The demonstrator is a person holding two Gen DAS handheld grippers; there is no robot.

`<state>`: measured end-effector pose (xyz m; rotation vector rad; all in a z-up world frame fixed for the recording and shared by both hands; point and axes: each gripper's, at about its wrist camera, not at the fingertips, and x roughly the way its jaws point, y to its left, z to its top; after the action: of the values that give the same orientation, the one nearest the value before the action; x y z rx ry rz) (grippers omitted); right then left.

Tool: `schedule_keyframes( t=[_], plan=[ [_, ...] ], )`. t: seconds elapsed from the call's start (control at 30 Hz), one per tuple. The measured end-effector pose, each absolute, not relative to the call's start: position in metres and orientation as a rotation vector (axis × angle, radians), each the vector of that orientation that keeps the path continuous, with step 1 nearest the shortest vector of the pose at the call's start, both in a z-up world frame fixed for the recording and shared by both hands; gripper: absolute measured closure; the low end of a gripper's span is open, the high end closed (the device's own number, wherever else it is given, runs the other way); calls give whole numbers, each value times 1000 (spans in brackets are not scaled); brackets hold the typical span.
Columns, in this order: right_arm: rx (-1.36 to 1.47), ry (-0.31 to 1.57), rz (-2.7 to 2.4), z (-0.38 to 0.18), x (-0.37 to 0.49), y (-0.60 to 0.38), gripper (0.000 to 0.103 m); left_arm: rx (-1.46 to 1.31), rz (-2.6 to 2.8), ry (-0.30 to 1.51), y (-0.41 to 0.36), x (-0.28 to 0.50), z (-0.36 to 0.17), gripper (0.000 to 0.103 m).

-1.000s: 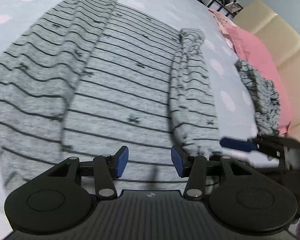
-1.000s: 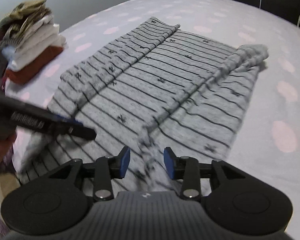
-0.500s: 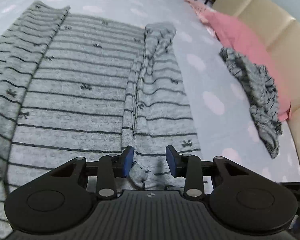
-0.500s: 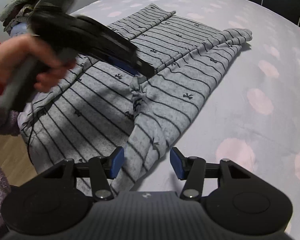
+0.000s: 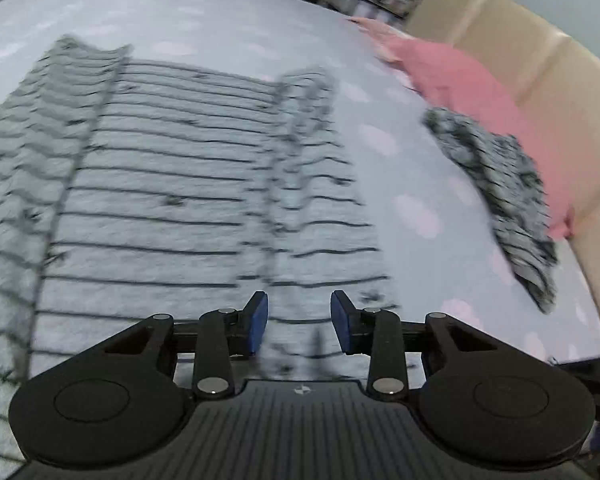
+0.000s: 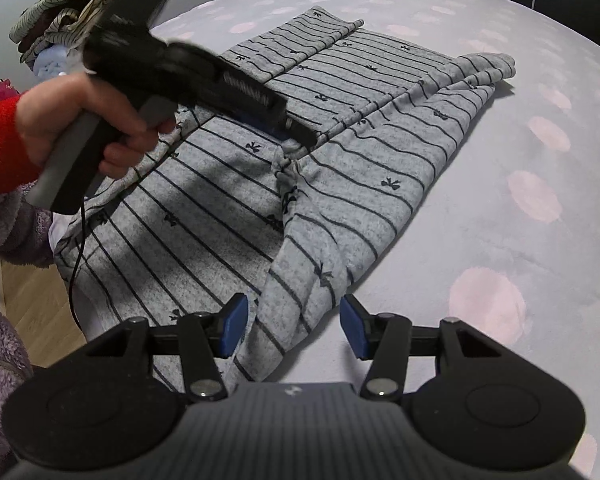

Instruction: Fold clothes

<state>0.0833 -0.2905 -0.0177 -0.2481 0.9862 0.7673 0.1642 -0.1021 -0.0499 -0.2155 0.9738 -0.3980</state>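
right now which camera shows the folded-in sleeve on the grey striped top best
The right wrist view: the sleeve is sharp there, running from the far corner of the grey striped top down to the near hem. The left wrist view shows the same sleeve too, but blurred, so its edges and creases are hard to read.

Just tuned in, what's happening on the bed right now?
A person is folding a grey striped garment spread on the bed, one tool in each hand. The left tool sits at the bunched ridge of the folded-in sleeve; whether it grips is unclear. The right tool is open over the sleeve's near end. Folded clothes are stacked at the far corner.
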Motion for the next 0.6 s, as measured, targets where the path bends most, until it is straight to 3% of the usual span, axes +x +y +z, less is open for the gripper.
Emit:
schedule_keyframes(
  t=[0.13, 0.3, 0.4, 0.6],
  plan=[
    [-252, 986, 771, -17, 83, -288, 48, -221, -362, 1059, -104, 171, -67, 79],
    [-258, 992, 784, -20, 83, -284, 48, -191, -372, 1095, -103, 166, -76, 79],
    [-274, 1002, 792, -24, 82, -281, 48, -130, -380, 1090, -109, 163, -76, 96],
    [-326, 1037, 833, -32, 78, -272, 48, -285, -402, 1060, -92, 162, -61, 99]
  ],
)
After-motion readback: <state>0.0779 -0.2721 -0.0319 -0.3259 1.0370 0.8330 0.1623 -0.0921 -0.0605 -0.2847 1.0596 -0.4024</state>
